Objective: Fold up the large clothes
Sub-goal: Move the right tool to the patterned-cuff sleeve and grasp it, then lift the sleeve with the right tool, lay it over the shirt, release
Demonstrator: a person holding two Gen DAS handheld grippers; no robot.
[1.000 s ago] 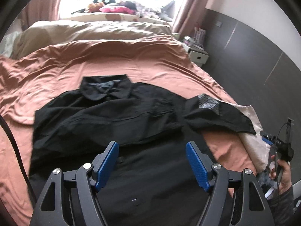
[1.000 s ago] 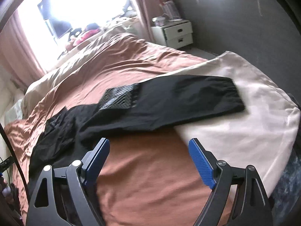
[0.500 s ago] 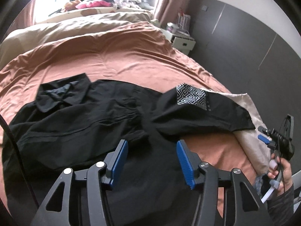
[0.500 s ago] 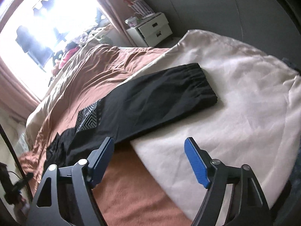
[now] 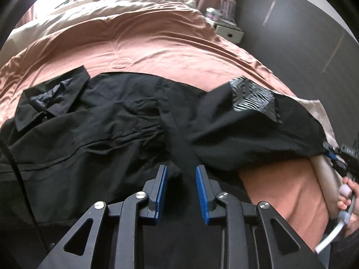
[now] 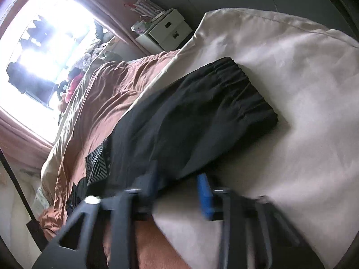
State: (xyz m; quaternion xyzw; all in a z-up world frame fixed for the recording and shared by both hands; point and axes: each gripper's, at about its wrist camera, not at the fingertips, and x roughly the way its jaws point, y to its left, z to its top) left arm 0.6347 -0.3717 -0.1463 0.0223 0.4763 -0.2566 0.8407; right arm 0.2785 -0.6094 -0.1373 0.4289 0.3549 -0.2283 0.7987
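- left gripper (image 5: 181, 190) low over the black shirt (image 5: 89, 139), pointing steeply down; jaws have just been closing, now a narrow gap remains between the blue pads; a dark fold of the shirt front runs up between them; pads look clear of the cloth, no firm pinch seen
- right gripper (image 6: 179, 188) at the lower edge of the sleeve (image 6: 190, 116); jaws have just been closing; its own view is motion-smeared so the pads look apart there, but in the left wrist view the tips sit together on the sleeve's end and that corner is pulled toward them; read as clamped on the sleeve
- right hand (image 5: 346, 192) at the right edge of the left wrist view, fingers around the handle
- shirt lies spread on the rust-brown bedspread (image 5: 157, 40); collar (image 5: 51, 98) to the left, body rumpled
- sleeve stretches out to the right, its far part on the cream cover (image 6: 291, 67); elastic cuff flat on that cover; patterned patch (image 5: 253, 96), black and silver, on the upper sleeve
- white nightstand (image 6: 166, 31) beside the bed against the grey wall; bright window (image 6: 44, 33) beyond the head of the bed, clutter below it too washed out to tell
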